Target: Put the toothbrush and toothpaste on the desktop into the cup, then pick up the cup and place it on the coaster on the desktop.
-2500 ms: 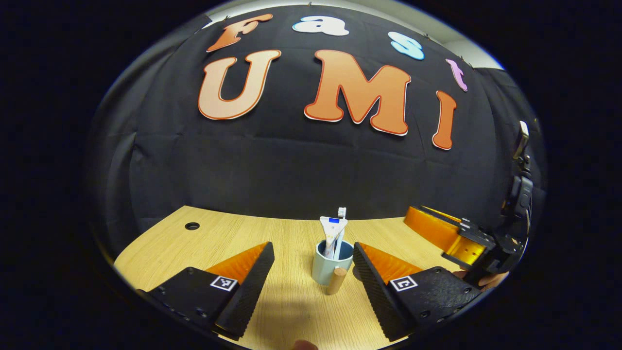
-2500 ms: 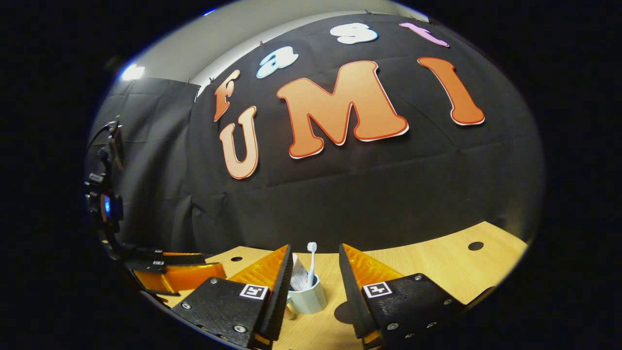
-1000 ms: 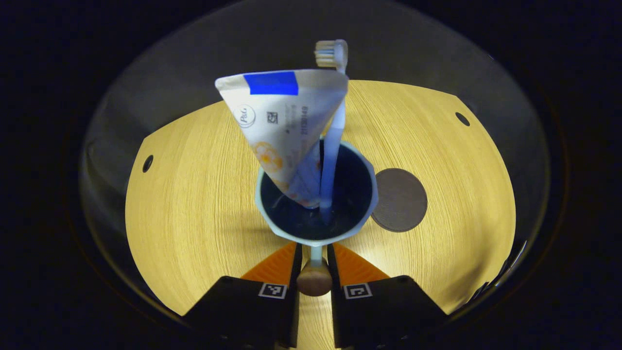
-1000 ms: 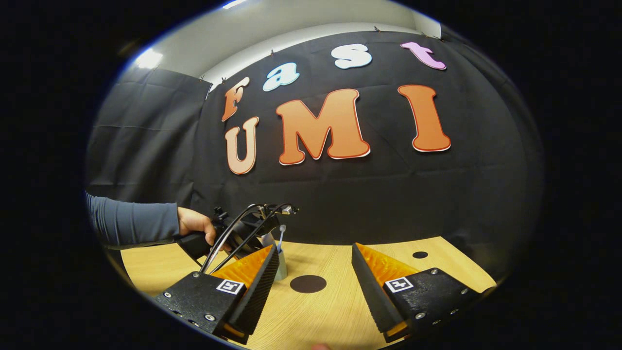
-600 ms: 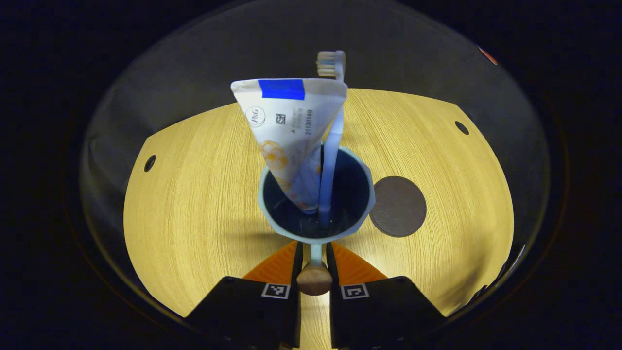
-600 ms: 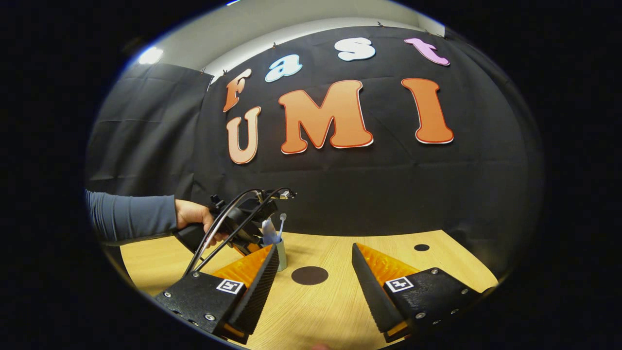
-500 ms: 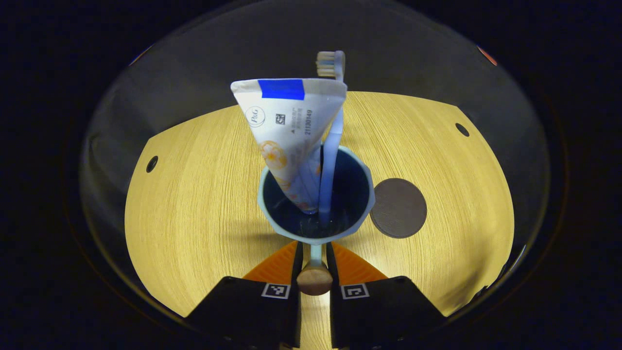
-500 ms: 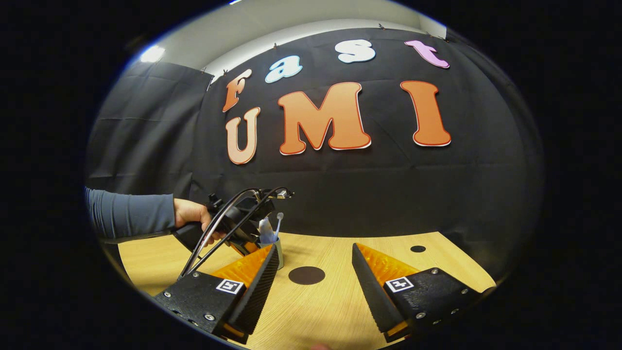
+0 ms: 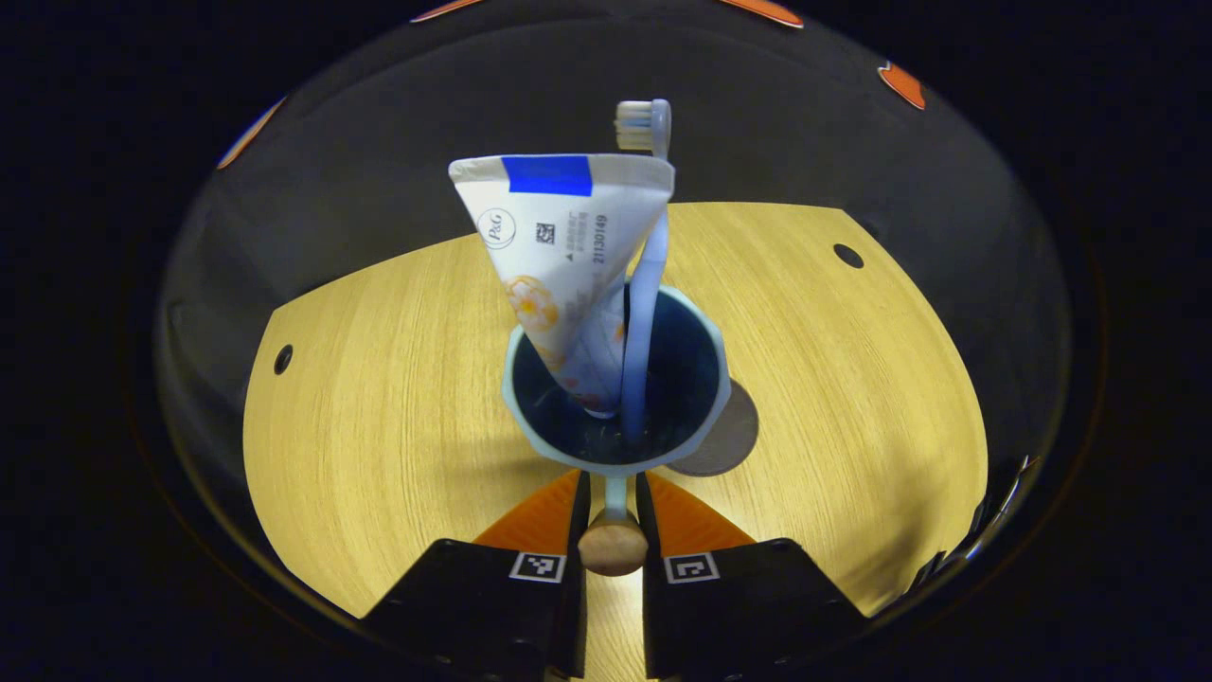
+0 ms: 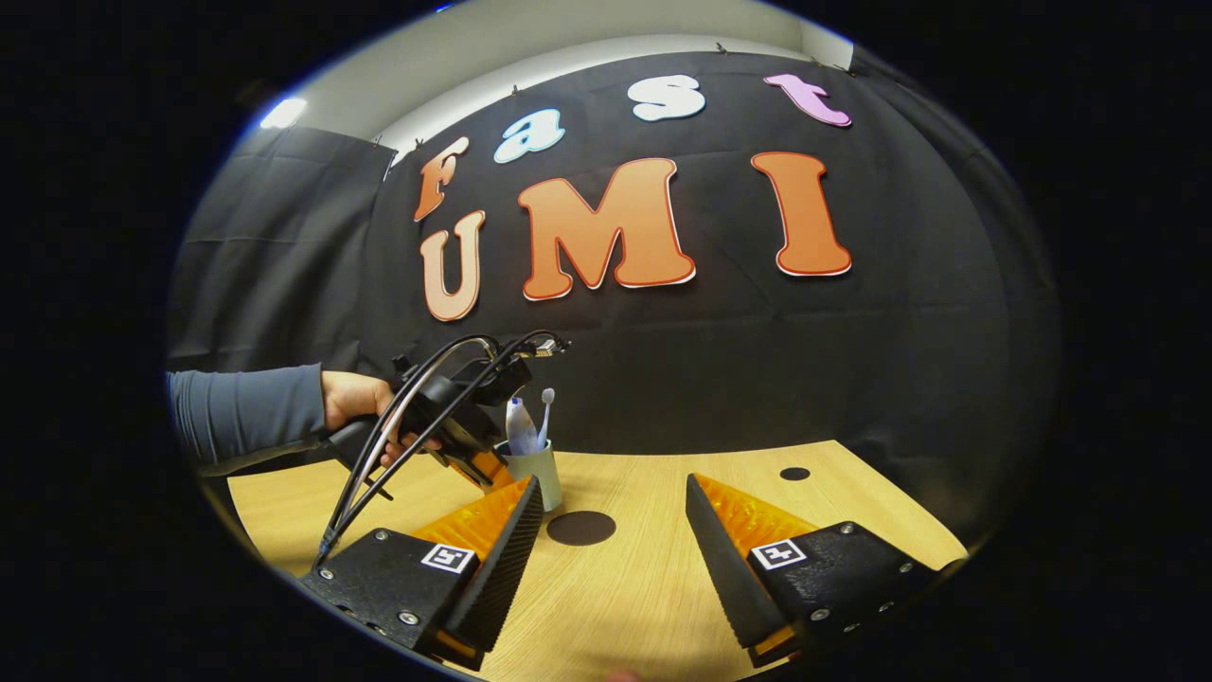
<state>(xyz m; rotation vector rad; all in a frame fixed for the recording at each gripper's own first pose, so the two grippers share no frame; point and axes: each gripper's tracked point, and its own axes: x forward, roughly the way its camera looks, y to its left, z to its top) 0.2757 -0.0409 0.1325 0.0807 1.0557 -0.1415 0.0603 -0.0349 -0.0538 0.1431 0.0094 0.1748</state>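
Left gripper [image 9: 613,493] is clamped on the cup's handle [image 9: 613,545], both fingers pressing its sides. Cup [image 9: 615,379] is in the air, carried over the desk [image 9: 379,379], with the toothpaste [image 9: 568,265] and toothbrush [image 9: 644,284] standing inside, both leaning on the rim. So loading is done; the step in hand looks like the carry to the coaster [image 9: 729,445].

In the left gripper view the coaster peeks out from behind the cup's right edge, so the cup isn't centred over it yet. In the right gripper view the cup [image 10: 535,474] hangs above the desk just left of and behind the coaster [image 10: 580,528].

Right gripper [image 10: 611,530] is spread wide, holding nothing, hovering low over the desk near the coaster.

Advice for this step:
- Keep the cup level. The tube is top-heavy and could tip out on a tilt.
- Shift it right until the coaster is fully hidden under the base, then go straight down.
- Hold the handle grip firm, since a handle-only hold lets the cup swing.
- Release only once the base sits flat.
- Keep the right gripper clear of the landing spot.
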